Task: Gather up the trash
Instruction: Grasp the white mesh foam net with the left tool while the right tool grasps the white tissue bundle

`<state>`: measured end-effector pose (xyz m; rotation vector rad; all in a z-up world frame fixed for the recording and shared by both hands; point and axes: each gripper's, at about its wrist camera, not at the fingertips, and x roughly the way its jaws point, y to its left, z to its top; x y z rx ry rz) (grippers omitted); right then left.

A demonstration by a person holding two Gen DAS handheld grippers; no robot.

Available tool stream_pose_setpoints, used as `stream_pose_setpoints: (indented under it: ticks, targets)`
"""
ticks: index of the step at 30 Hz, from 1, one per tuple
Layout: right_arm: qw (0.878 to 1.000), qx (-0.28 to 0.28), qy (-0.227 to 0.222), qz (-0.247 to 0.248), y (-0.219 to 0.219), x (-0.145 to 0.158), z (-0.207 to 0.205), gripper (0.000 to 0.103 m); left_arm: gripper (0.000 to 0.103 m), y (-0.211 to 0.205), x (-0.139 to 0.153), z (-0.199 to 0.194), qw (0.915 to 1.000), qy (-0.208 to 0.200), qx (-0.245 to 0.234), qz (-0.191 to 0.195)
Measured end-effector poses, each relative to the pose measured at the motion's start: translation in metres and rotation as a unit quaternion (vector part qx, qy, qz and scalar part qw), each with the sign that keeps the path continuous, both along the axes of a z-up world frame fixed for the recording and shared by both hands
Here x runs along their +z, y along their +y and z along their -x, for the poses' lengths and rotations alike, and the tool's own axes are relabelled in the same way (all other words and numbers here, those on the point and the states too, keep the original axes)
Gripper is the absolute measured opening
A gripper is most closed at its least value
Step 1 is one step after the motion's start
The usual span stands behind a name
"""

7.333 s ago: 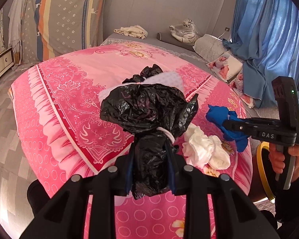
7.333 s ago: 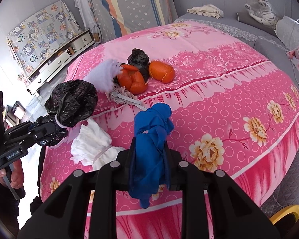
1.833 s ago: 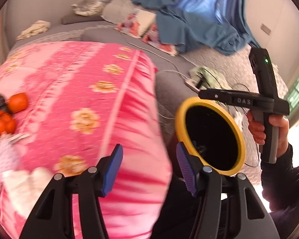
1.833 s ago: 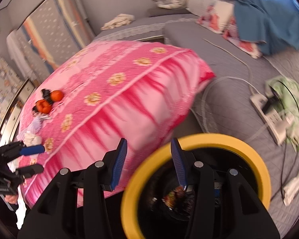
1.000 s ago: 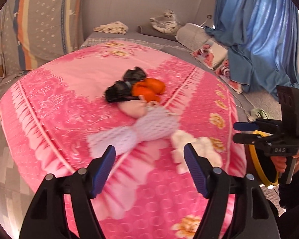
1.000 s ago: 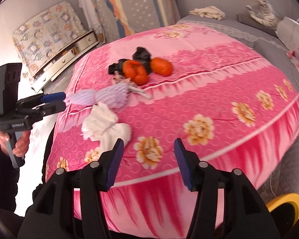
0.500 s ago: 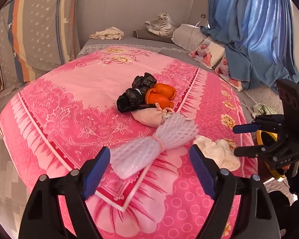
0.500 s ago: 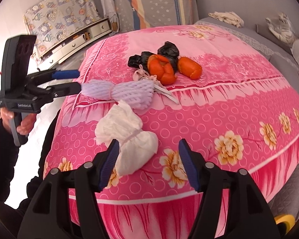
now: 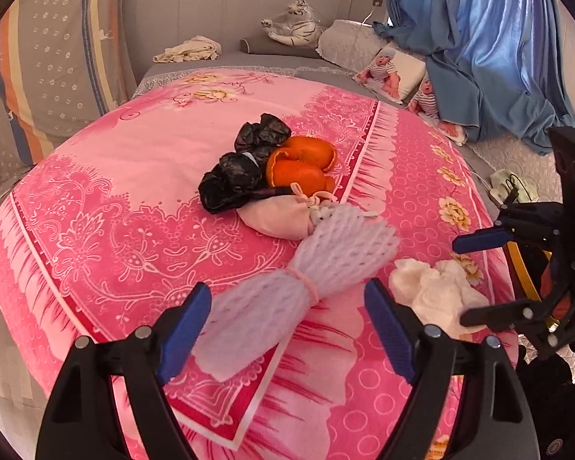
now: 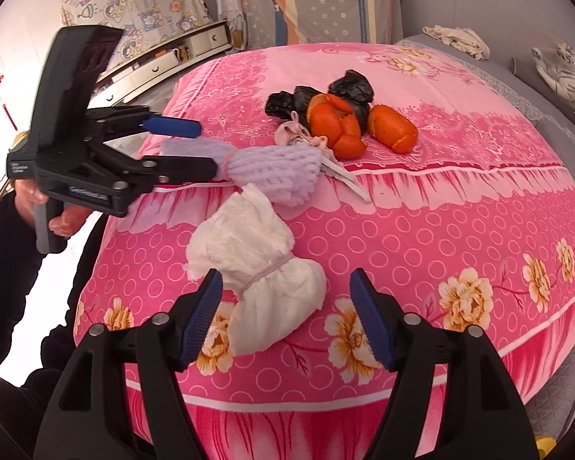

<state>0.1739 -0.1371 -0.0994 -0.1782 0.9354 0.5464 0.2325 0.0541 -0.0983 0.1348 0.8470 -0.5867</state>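
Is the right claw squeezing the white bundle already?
No, the right claw is open, with its blue pads on either side of the white bundle and not pressing on it.

Left tongs (image 9: 287,322) are showing matte black plastic arms w/ round silver screws and ribbed blue pads (image 9: 184,329). Right tongs (image 10: 285,316) are wearing the same black frame, blue ribbed pads (image 10: 368,318), silver screws. Left unit's black body is carrying small white lettering, too blurred to read, plus grey handle. Person's sleeve (image 10: 7,268) is looking black.
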Motion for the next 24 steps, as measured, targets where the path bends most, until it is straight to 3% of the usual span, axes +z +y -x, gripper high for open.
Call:
stream_pose_setpoints:
  ticks: [14, 19, 24]
  targets:
    - [1.000, 0.017, 0.025, 0.001, 0.010, -0.017, -0.015, 0.066, 0.079, -0.014, -0.016, -0.012, 0.9998, 0.013, -0.005, -0.010]
    - [0.999, 0.020, 0.030, 0.000, 0.014, -0.019, -0.016, 0.059, 0.078, -0.018, -0.019, -0.015, 0.9996, 0.016, 0.003, -0.022]
    - [0.999, 0.023, 0.029, 0.002, 0.015, -0.020, -0.011, 0.049, 0.065, -0.023, -0.019, -0.013, 0.9986, 0.011, 0.010, -0.050]
